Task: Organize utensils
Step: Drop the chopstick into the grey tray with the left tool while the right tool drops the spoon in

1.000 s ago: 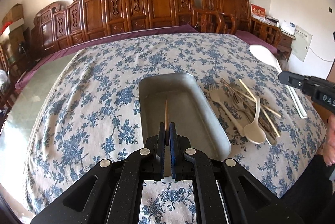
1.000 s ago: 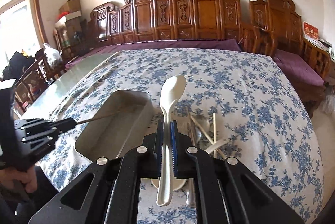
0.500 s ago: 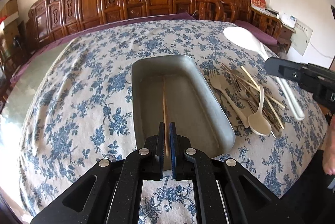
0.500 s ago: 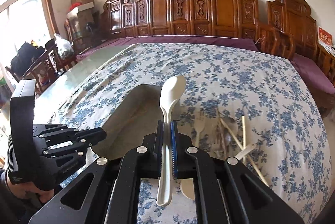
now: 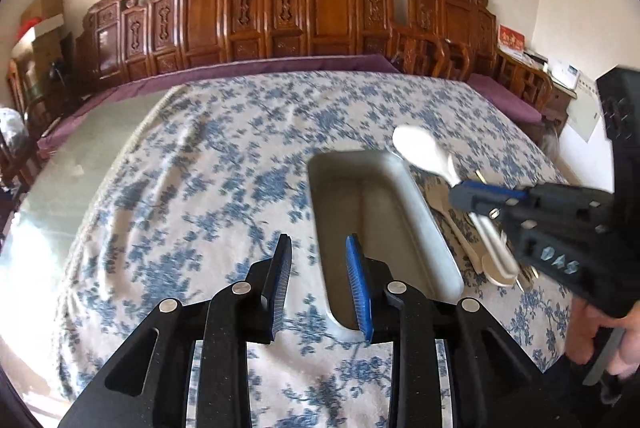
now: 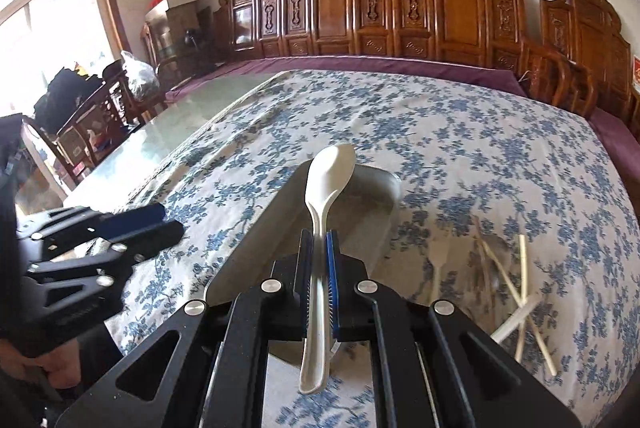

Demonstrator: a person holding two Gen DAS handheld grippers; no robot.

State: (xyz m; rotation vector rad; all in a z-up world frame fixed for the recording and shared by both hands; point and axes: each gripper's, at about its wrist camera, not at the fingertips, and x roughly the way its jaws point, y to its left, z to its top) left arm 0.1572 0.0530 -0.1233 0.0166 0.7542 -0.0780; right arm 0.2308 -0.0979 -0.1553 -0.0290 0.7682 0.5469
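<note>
Left wrist view: the left gripper (image 5: 318,260) is opening its jaws with nothing between them, hovering over the near end of the metal tray (image 5: 436,228). At about 3 o'clock, the right gripper (image 5: 466,193) is clamping a white plastic spoon (image 5: 424,151), its bowl hanging over the tray's far right rim. Right wrist view: the right gripper (image 6: 319,248) is pinching the spoon's (image 6: 326,183) handle narrowly, bowl forward over the tray (image 6: 394,183). At 3 o'clock, loose chopsticks (image 6: 522,268) and a fork (image 6: 438,260) are lying on the blue floral tablecloth (image 6: 480,131).
</note>
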